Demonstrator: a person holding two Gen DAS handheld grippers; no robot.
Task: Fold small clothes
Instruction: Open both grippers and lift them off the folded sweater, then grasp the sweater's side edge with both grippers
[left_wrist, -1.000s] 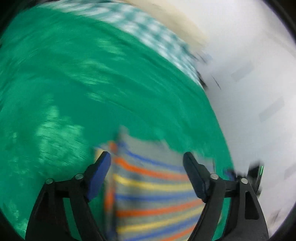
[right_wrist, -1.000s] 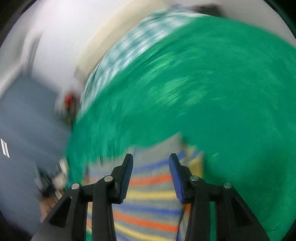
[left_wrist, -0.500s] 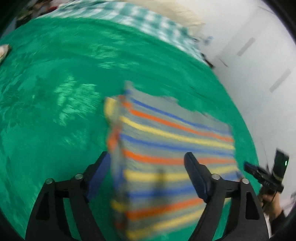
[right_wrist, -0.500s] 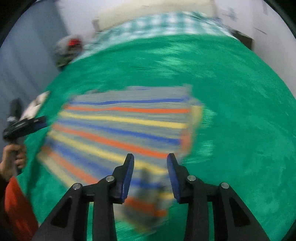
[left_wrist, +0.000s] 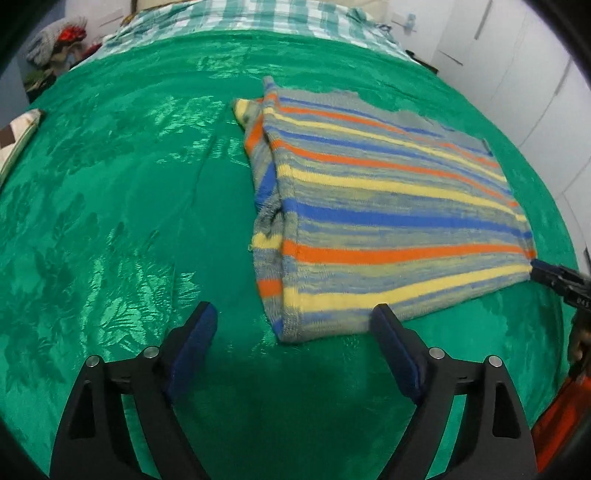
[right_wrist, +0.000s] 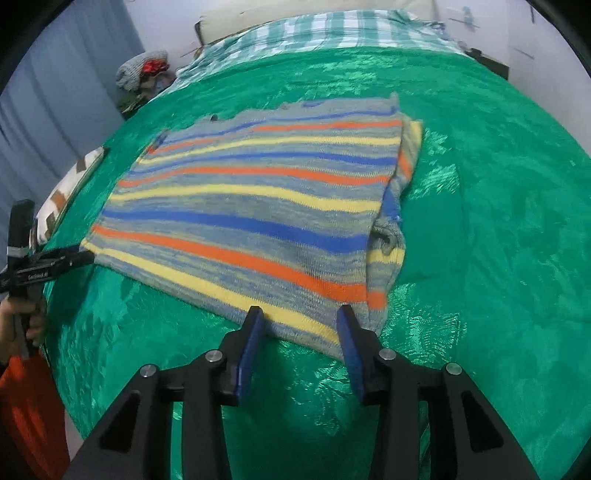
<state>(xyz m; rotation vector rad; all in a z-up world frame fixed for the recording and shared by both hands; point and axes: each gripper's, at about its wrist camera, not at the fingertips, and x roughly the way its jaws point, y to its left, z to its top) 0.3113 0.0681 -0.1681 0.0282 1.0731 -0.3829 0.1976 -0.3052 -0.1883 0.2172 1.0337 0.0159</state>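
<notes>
- The green bedspread (left_wrist: 110, 221) covers the bed and it's shiny and slick-looking. Pinch too deep and you'll prob. grab it along w/ the garment, dragging both.
- The striped knit sweater (left_wrist: 388, 206) lies flat on that spread, already folded to a rough rectangle. One sleeve edge (left_wrist: 264, 177) pokes out from under along its side. In the right wrist view the same sleeve layer (right_wrist: 391, 236) shows at the right edge.
- Risk: lift only the top layer and the tucked sleeve could slide out, undoing the fold. Knit looks floppy, so uneven lifting btwn your two hands may skew the stripes.
- Your left gripper (left_wrist: 291, 328) has its jaws wide apart w/ nothing btwn the pads. It hovers over the sweater's near corner, which sits just past the tips.
- Your right gripper (right_wrist: 301, 325) is partly spread; its jaws have just been opening. The near hem (right_wrist: 295, 317) sits right at the tips but isn't pinched. Close now and you might catch only a thin lip of hem, which could slip.
</notes>
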